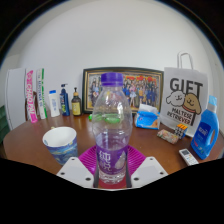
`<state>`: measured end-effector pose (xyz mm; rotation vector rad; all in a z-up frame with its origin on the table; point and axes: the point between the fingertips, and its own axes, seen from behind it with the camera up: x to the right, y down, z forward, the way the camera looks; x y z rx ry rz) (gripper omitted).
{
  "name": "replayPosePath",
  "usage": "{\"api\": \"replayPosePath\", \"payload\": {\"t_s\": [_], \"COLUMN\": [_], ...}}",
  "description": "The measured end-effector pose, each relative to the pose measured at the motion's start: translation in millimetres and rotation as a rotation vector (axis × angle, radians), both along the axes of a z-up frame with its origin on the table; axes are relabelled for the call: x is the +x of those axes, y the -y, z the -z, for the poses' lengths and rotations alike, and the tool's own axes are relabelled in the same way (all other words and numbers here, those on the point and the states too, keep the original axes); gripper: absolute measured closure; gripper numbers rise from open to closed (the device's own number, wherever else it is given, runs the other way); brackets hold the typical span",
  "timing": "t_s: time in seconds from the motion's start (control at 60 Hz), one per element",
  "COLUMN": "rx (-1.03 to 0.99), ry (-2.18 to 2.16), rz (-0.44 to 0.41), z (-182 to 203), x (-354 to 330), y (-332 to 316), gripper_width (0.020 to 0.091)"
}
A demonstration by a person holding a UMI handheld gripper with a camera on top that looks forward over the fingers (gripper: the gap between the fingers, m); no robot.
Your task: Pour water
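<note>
Gripper (111, 172) clamped on upright bottle (111, 125), both pads pressing it; cup (60, 142) just left on worktop (160, 150).

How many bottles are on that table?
4: a clear water bottle between the gripper fingers, two small bottles behind, blue bottle beside the gift bag. Others may be hidden.

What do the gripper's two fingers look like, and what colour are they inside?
The gripper has two chunky fingers with pale grey-white, angular, flat-sided shells. On the inner face of each sits a bright magenta pad with a bumpy texture. No cables, writing or stickers show on them, and no hand or sleeve of the person is in view.
</note>
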<state>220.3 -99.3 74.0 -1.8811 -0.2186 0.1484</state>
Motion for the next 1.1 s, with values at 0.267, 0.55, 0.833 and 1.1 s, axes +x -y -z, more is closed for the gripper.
{"api": "replayPosePath", "payload": {"t_s": [0.267, 0.55, 0.833, 1.1], "rx": [-0.06, -0.252, -0.278, -0.306], "ry": [0.019, 0.085, 0.146, 0.116], "rz": [0.062, 0.208, 0.266, 0.276], "z": [6.2, -48.1, -120.2, -136.9], "x": [7.5, -0.2, -54.5, -88.4], "y": [10.2, 98.4, 205.5, 260.0], "gripper_width": [0.0408, 0.0247, 0.0255, 0.0252]}}
